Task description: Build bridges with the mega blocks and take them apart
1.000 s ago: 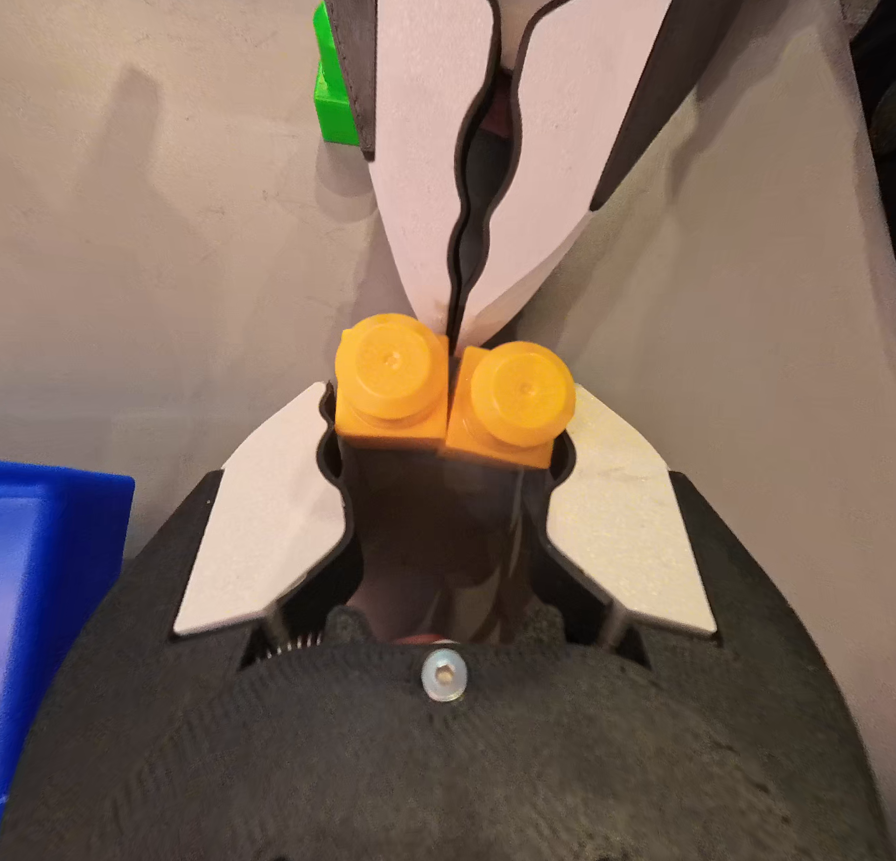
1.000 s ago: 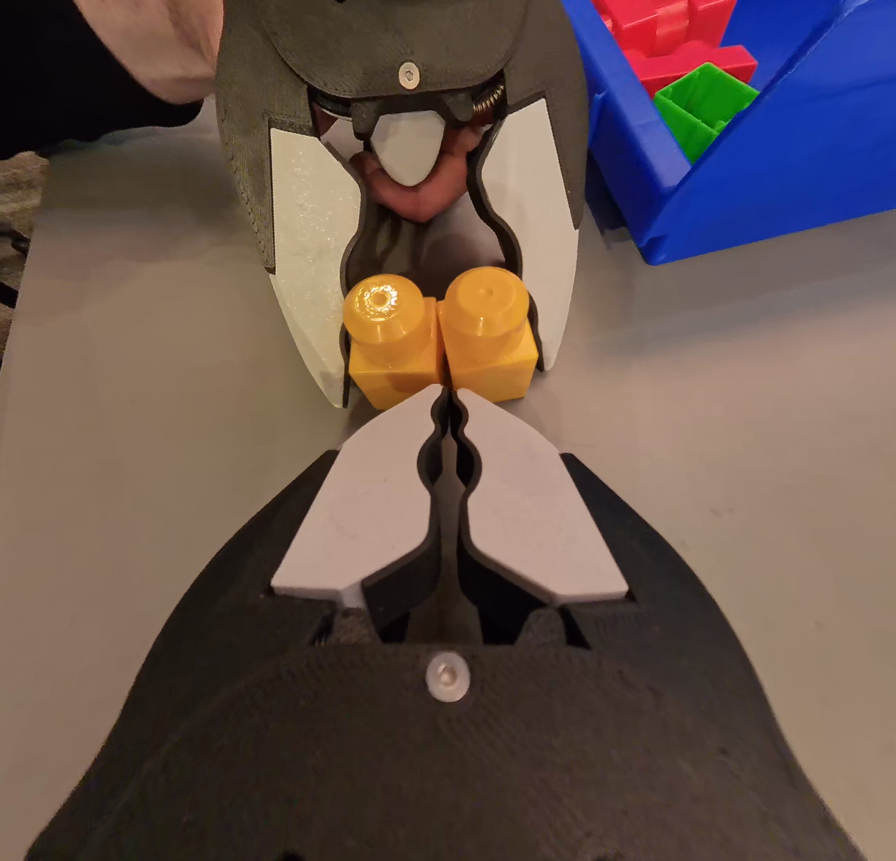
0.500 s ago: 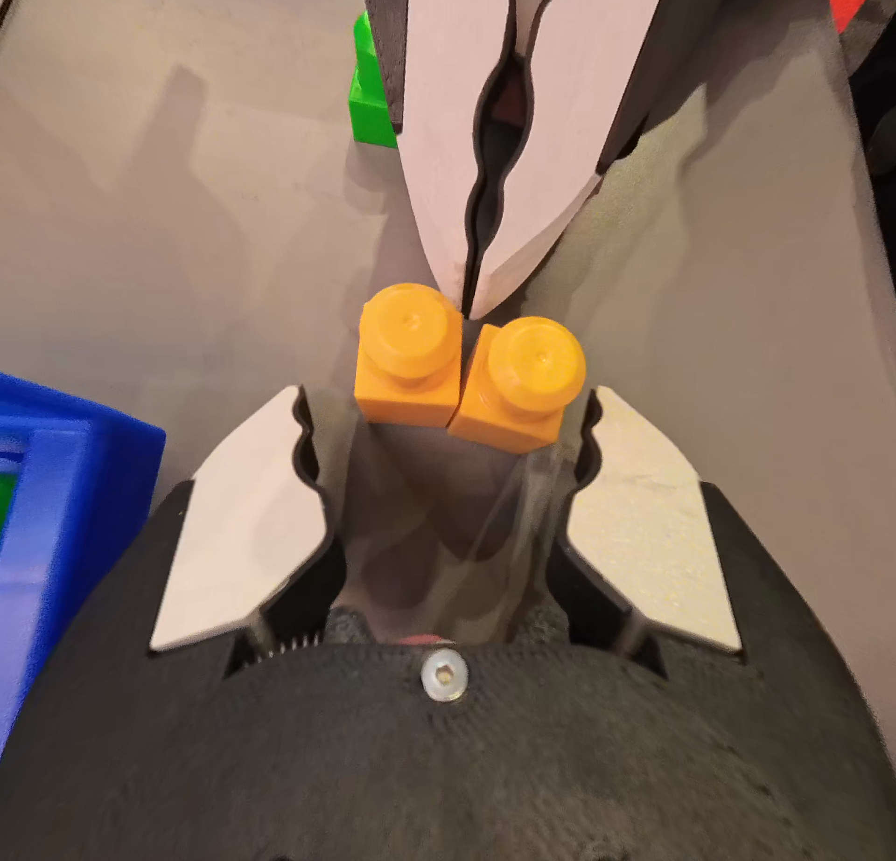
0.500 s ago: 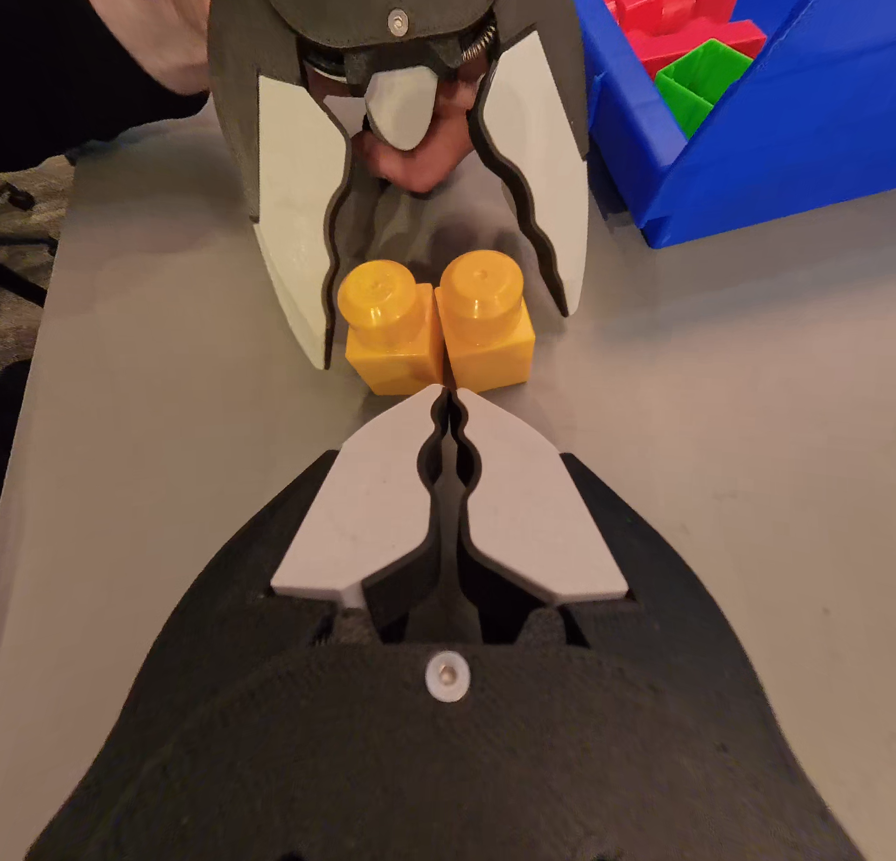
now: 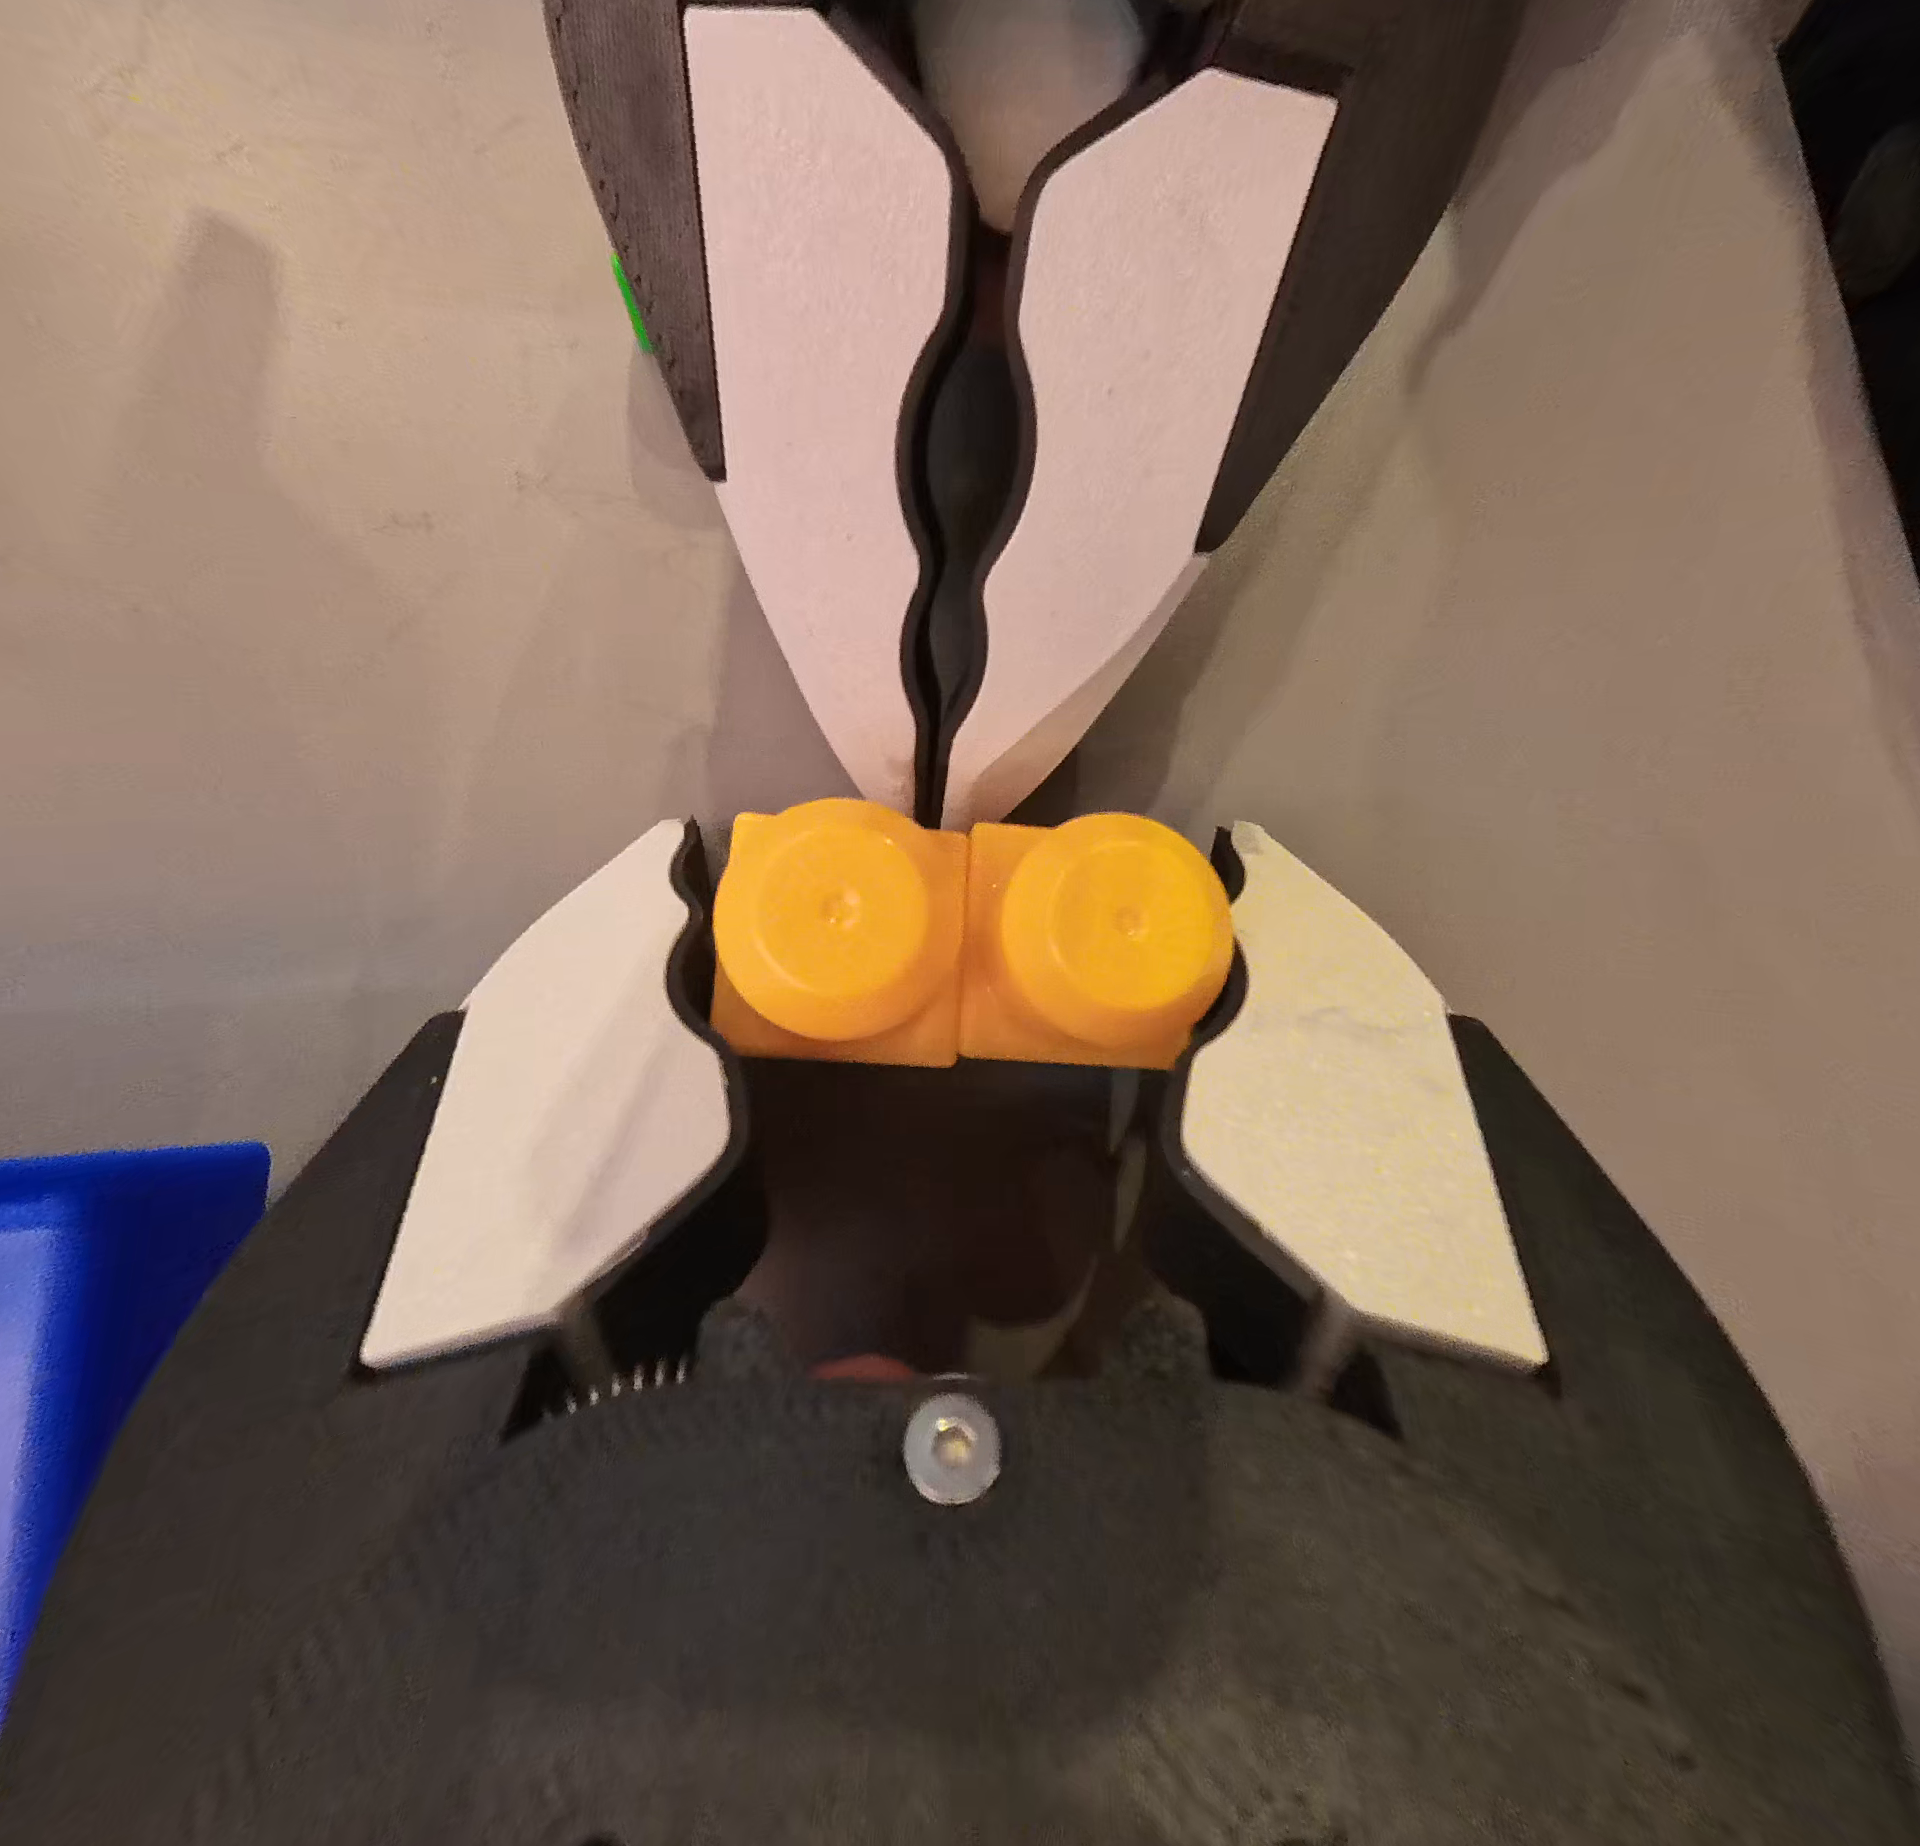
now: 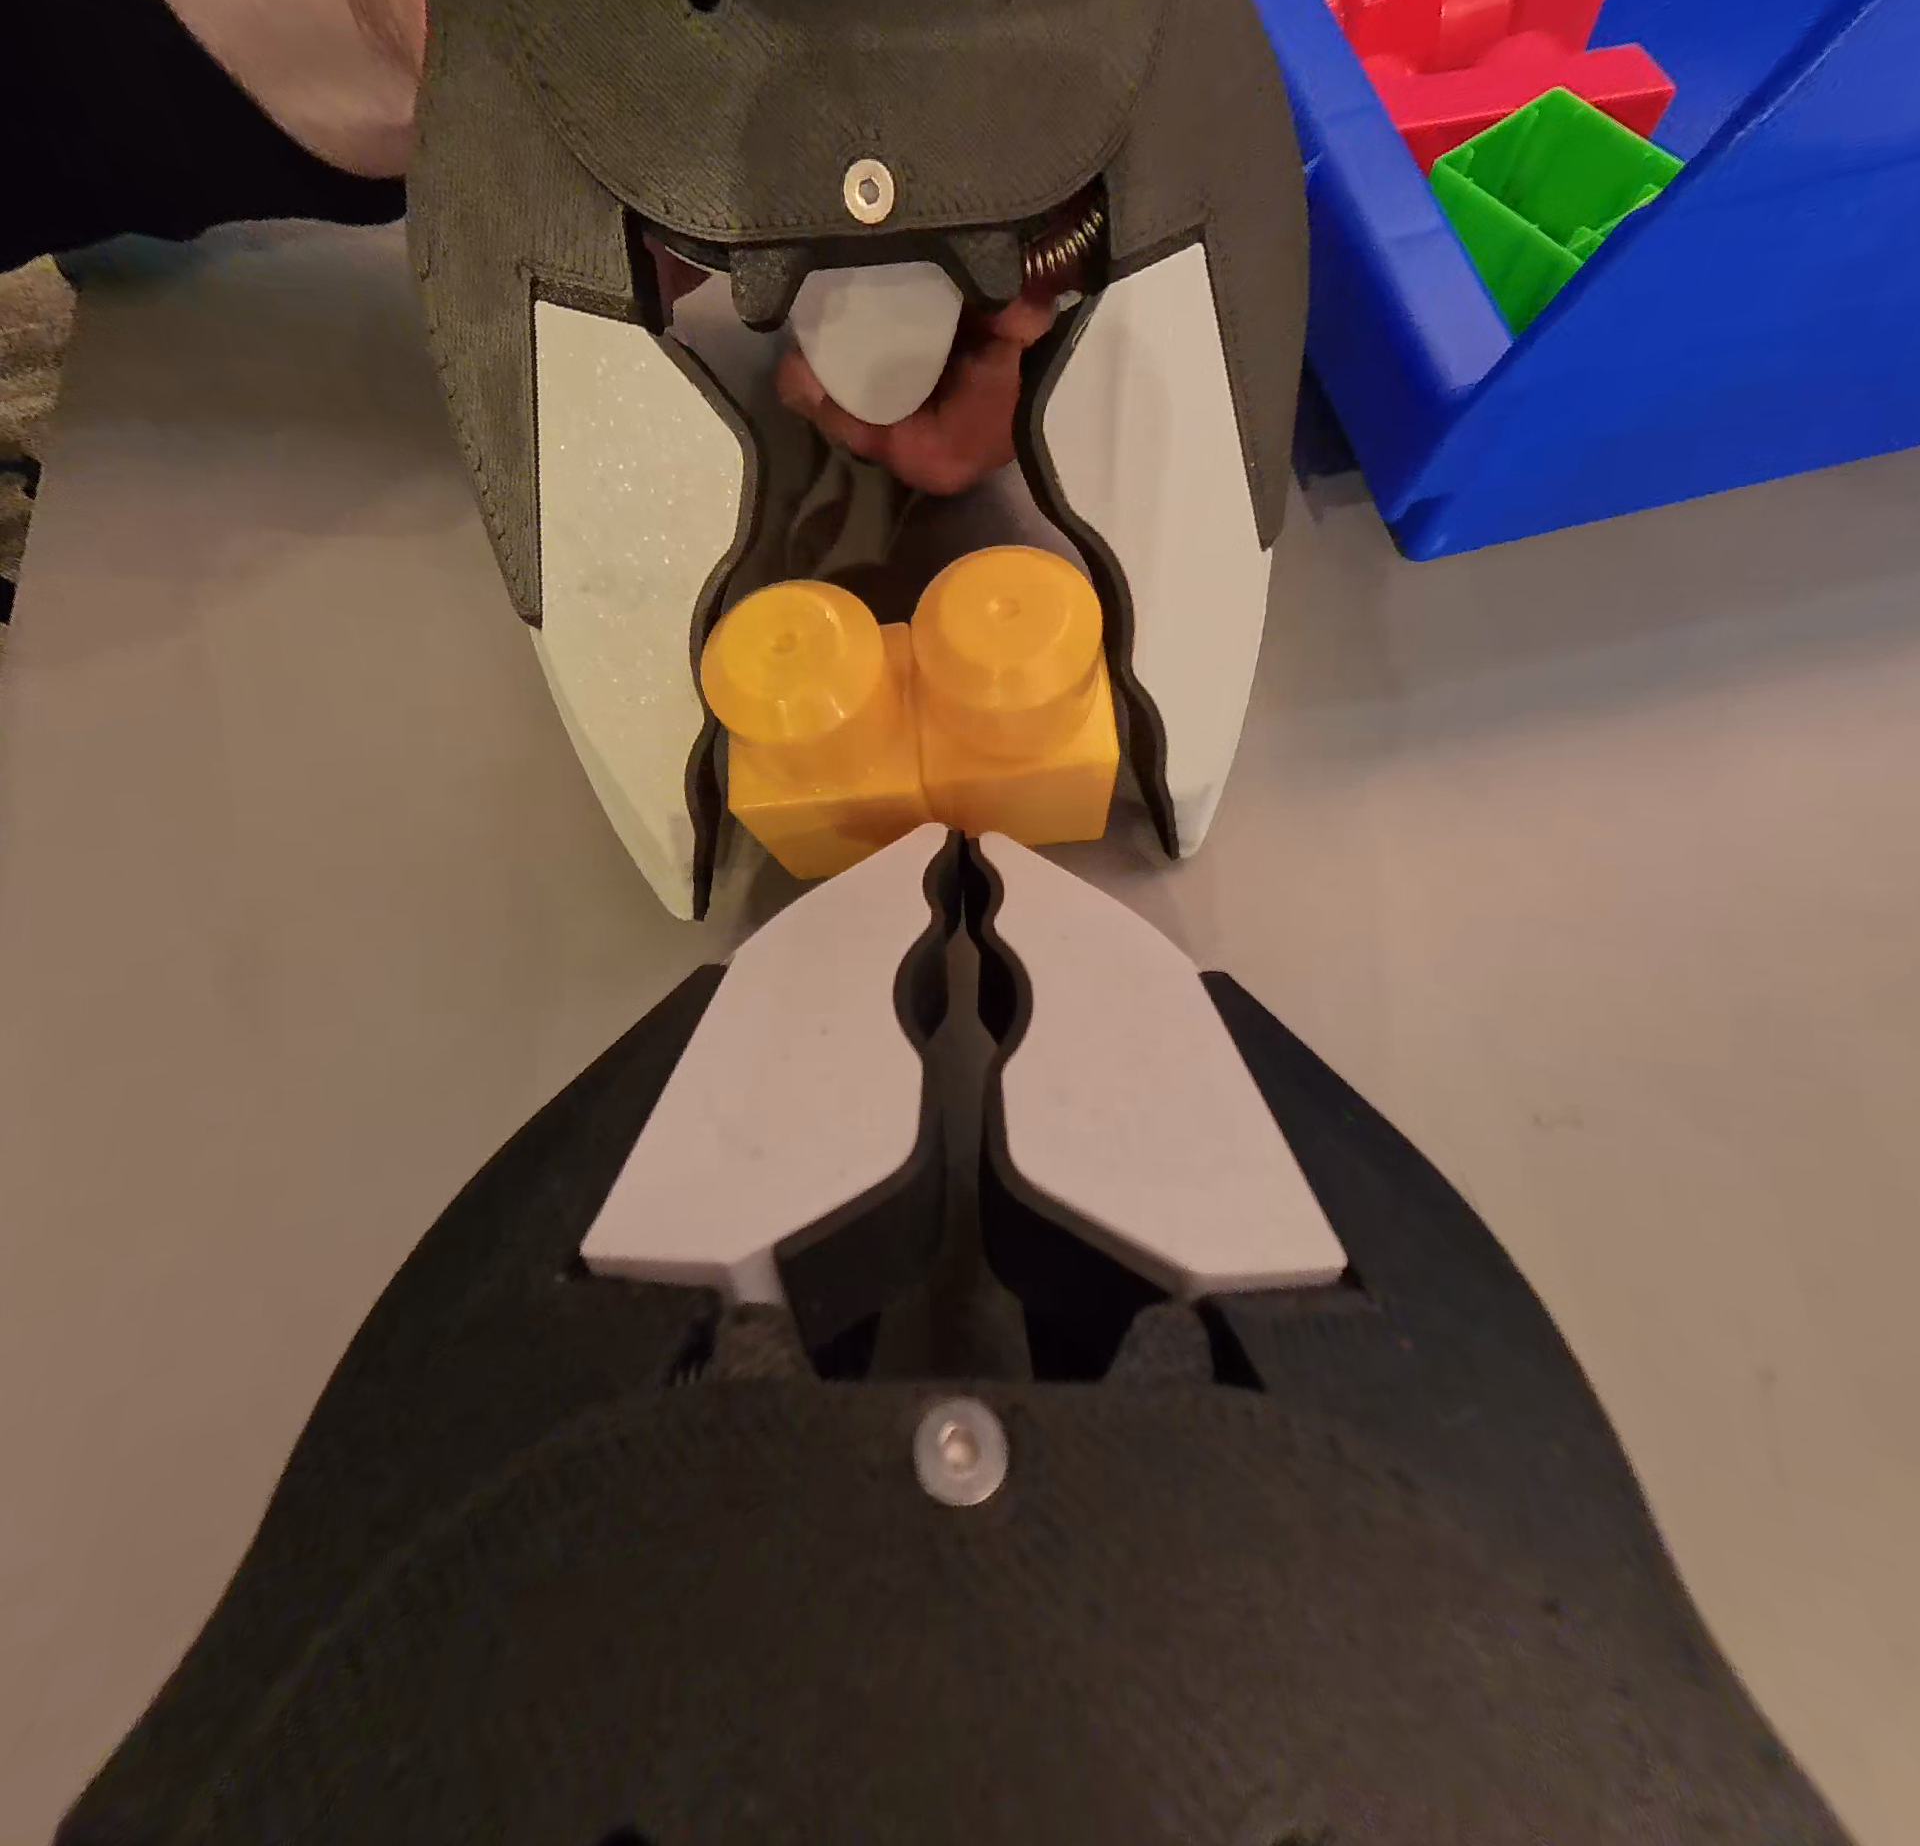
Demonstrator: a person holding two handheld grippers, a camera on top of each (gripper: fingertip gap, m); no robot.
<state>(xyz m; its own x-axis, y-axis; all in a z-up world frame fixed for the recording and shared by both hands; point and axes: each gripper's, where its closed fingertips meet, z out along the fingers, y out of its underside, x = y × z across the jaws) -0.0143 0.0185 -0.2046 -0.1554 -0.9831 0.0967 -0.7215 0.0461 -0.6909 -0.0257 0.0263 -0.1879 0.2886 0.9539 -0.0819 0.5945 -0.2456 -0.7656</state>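
Two orange single-stud blocks [image 5: 831,923] [image 5: 1112,923] stand side by side on the grey table, touching along one side. My left gripper [image 5: 958,840] has one pad on each outer side of the pair and is shut on both blocks. The right wrist view shows the same blocks [image 6: 821,716] [image 6: 1008,695] squeezed between those pads. My right gripper [image 6: 958,840] is shut with nothing in it. Its tips rest against the seam between the two blocks on the side facing it. It also shows in the left wrist view [image 5: 935,799].
A blue bin [image 6: 1662,394] stands at the right rear with red blocks [image 6: 1475,20] and a green block [image 6: 1538,196] inside; its corner shows in the left wrist view [image 5: 104,1329]. A sliver of a green block [image 5: 629,316] peeks out behind my right gripper. A hand [image 6: 291,51] holds the left gripper. Both grippers' tips are close together, under 4 cm apart.
My left gripper let go and pulled back from the orange blocks half a second ago, then came forward and closed on them again. The blocks now sit squarely aligned. My right gripper stayed shut.
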